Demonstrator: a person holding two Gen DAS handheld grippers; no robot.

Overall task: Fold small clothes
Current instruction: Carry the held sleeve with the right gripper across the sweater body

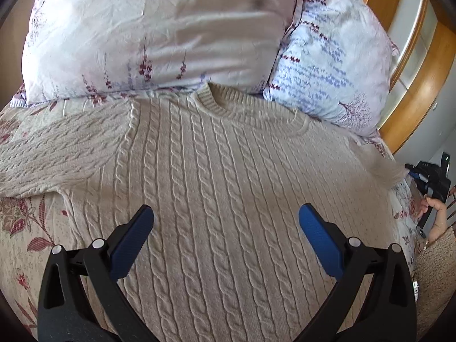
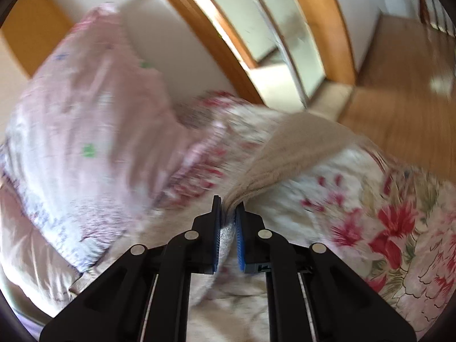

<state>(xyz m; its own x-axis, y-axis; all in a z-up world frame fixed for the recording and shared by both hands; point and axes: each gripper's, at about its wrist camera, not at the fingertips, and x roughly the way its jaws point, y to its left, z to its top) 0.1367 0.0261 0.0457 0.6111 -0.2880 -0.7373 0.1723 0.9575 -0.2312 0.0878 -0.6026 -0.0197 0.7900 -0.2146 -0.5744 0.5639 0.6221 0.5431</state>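
Knitwear fills the left wrist view: a cream cable-knit sweater [image 1: 216, 171] lies flat, front up, on a floral bedspread [image 1: 25, 228], its collar at the far end against the pillows and its long axis running from near to far. One sleeve stretches out flat to the left. The other sleeve [image 2: 287, 154] is the part that matters now: it is lifted off the bed on the right side, its cuff end pinched between the pressed-together blue pads of the right gripper [image 2: 228, 222].

From those jaws the sleeve trails away to the far right toward the shoulder, and the sweater's body lies to the left of that grip, so the fold probably calls for carrying the cuff leftward across the chest. The right wrist view is motion-blurred, so how much fabric sits inside the pinch is hard to judge.

The left gripper [image 1: 226, 219] hovers over the lower middle of the body, jaws spread wide, holding nothing; it is the nearer one to the hem and the flat left sleeve.

A pink floral pillow [image 1: 159, 28] and a blue-printed pillow [image 1: 330, 68] crowd the collar, with a wooden headboard [image 1: 419, 85] beyond. Nothing lies on the sweater's chest to block the sleeve's path.
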